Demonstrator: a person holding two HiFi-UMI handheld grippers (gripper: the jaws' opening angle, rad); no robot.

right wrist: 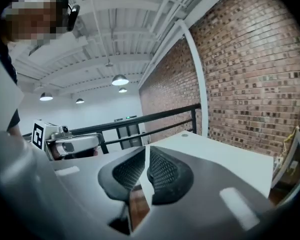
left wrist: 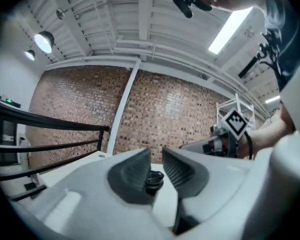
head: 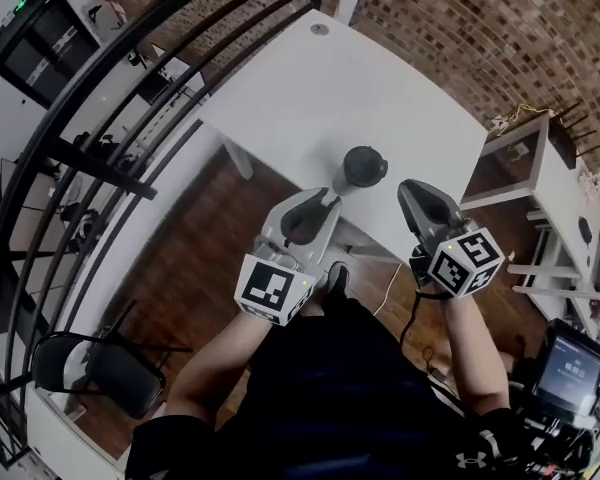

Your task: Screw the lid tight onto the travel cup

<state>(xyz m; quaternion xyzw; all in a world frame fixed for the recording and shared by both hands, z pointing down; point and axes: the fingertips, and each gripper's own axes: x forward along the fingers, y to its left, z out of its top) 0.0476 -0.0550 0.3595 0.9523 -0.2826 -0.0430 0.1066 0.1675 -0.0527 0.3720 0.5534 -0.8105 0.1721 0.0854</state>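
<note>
Travel cup [head: 361,168], lid on, stood upright at the table [head: 310,88] near edge, just ahead betw. both grippers. L gripper [head: 322,204] was nearer, jaws narrowly apart, empty. R gripper [head: 413,192] jaws were all but pressed together, empty.

Overhead lamps are lighting the room evenly. A long tube [left wrist: 230,30] is glaring white in the left gripper view, and round pendant lamps [right wrist: 120,79] are glowing in the right gripper view. The white counter [head: 380,98] is reflecting brightly in the head view, while the wooden floor [head: 210,263] below it is reading darker. All three views are bending straight lines near the edges, and dark corners are closing in on both gripper views. Close to the lens, the fingers [left wrist: 132,176] are showing soft and out of focus, and the brick wall [left wrist: 165,109] behind is rendering sharper.
</note>
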